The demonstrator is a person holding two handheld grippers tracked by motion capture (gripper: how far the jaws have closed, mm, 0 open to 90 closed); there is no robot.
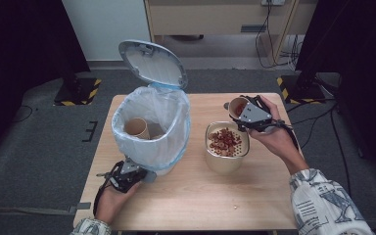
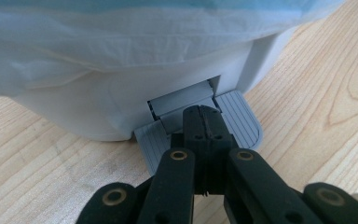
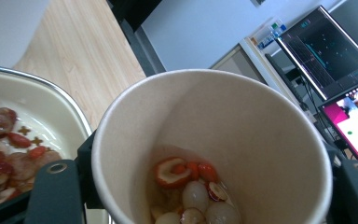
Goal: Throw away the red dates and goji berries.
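We see the paper cup [image 1: 237, 106] right of centre in the high view, tipped over the strainer bowl [image 1: 226, 147] of red and pale pieces just below it — a few pieces lie in its bottom, and the right claw [image 1: 245, 113] pinches its wall. At lower left, the left claw [image 2: 204, 122] is pressed together on the grey pedal [image 2: 242, 126] of the bin [image 1: 152, 128] — lid up, a brown cup inside its bag, on the wooden surface [image 1: 200, 196].
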